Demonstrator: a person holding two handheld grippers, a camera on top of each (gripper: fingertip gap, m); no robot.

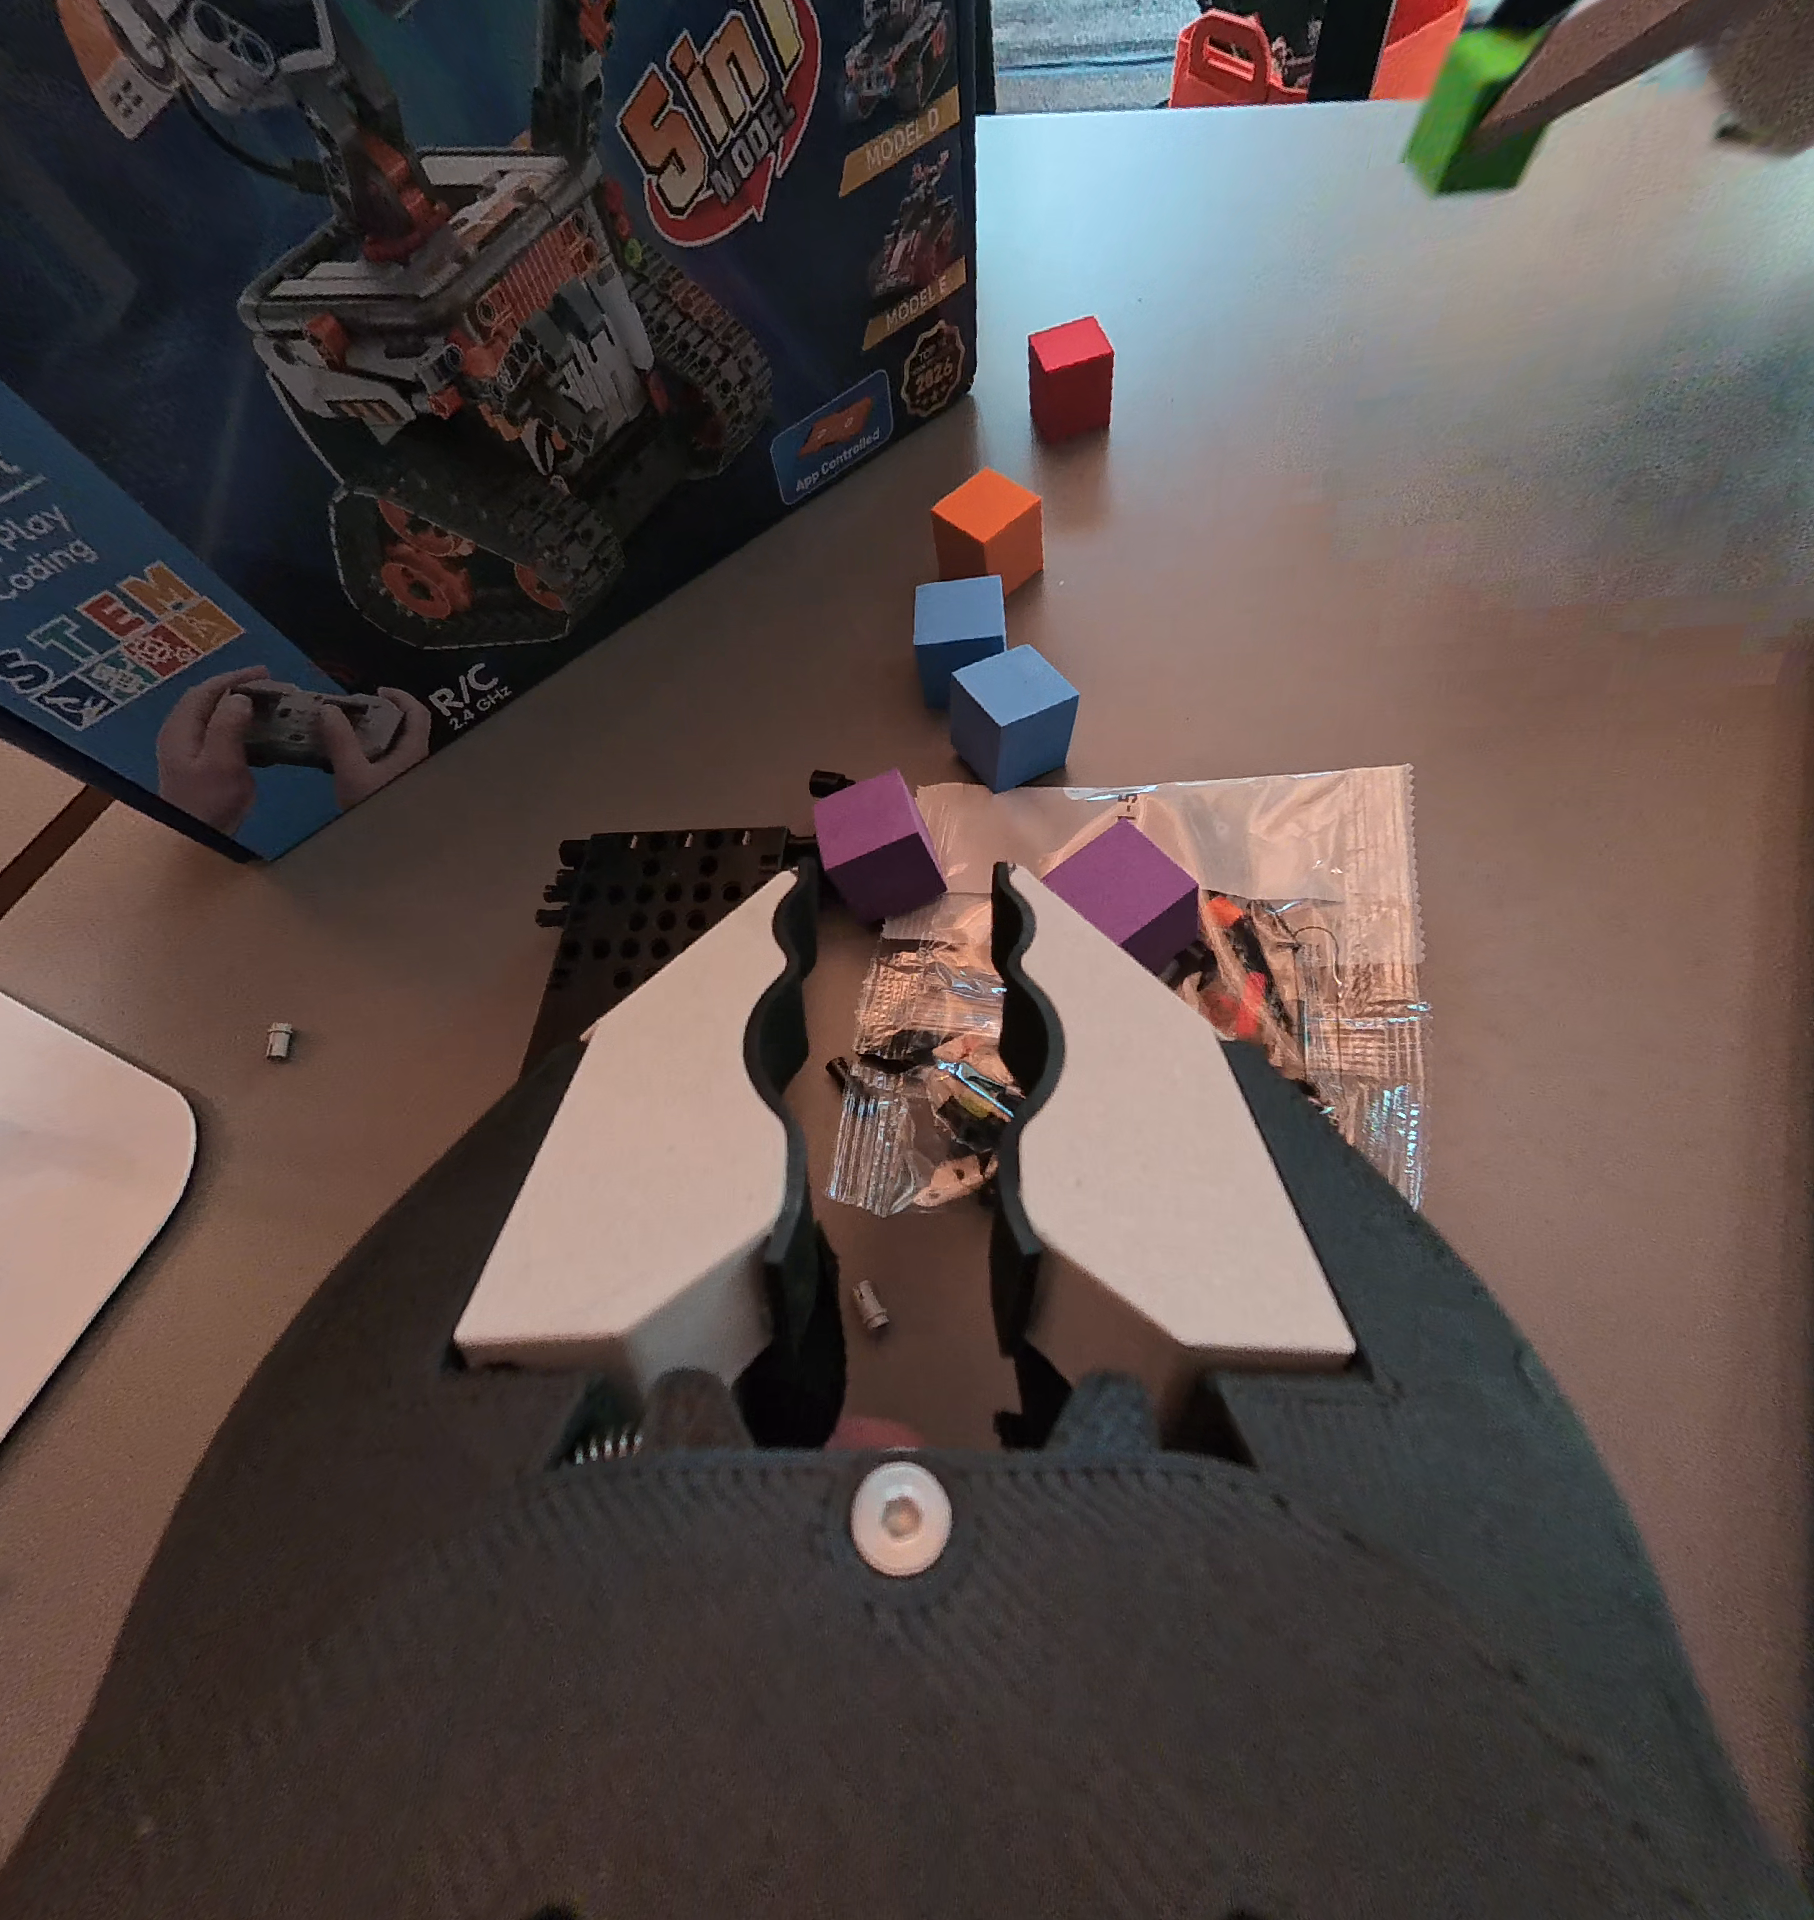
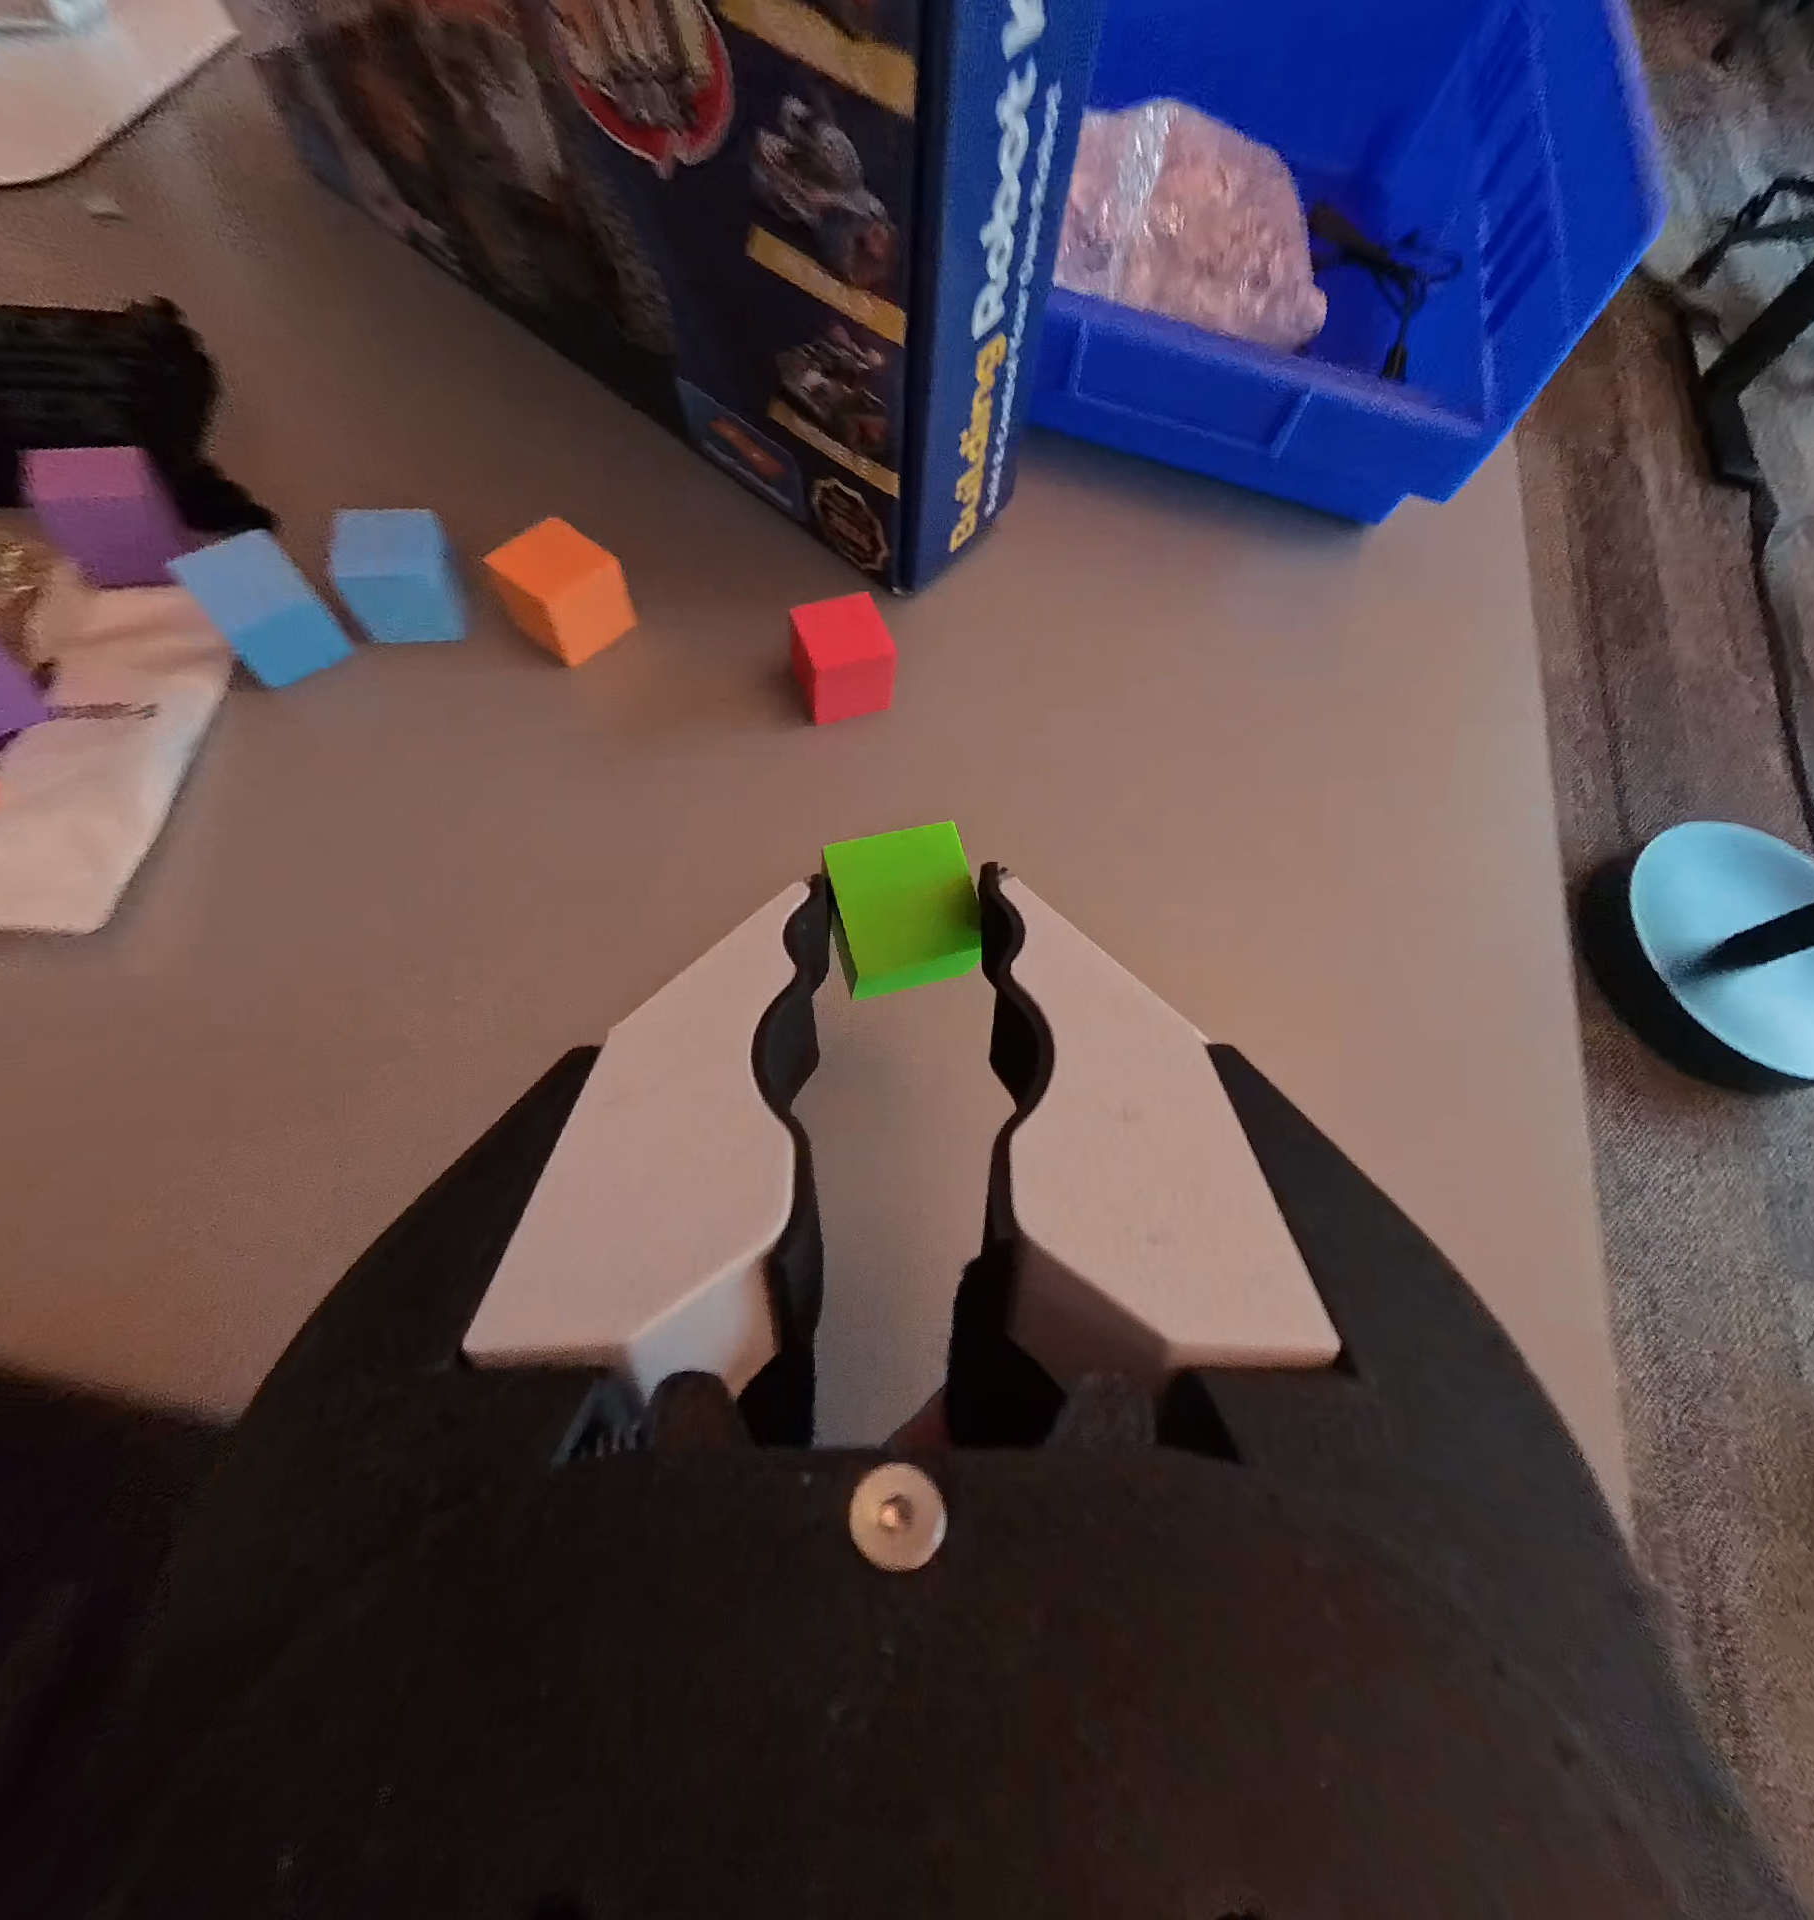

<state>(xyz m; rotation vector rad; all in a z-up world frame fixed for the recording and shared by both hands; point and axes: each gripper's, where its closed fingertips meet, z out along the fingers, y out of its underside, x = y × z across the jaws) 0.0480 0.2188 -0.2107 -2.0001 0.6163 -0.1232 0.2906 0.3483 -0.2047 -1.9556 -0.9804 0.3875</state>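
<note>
My right gripper (image 2: 901,883) is shut on a green cube (image 2: 901,906) and holds it above the grey table (image 2: 1194,831). The green cube also shows in the left wrist view (image 1: 1469,109), top right, in that gripper. My left gripper (image 1: 901,883) is open and empty, hovering over clear plastic bags of small parts (image 1: 1298,935). Two purple cubes (image 1: 877,857) (image 1: 1126,894) lie just past its fingertips. Beyond them lie two blue cubes (image 1: 1012,717) (image 1: 957,629), an orange cube (image 1: 986,530) and a red cube (image 1: 1069,376). The red cube (image 2: 843,657) is the cube nearest ahead of the green one.
A large blue toy box (image 1: 415,364) stands at the left back of the table. A blue plastic bin (image 2: 1350,312) with a wrapped bundle stands behind it. A black perforated plate (image 1: 643,914) and a small grey pin (image 1: 279,1041) lie by the left gripper. A white pad (image 1: 41,1174) lies at the left. The tips of one gripper are about 30 cm away from the tips of the other. It is some 7 cm from my left tips to the black perforated plate (image 1: 643,914). It is also in sight in the right wrist view (image 2: 55,357).
</note>
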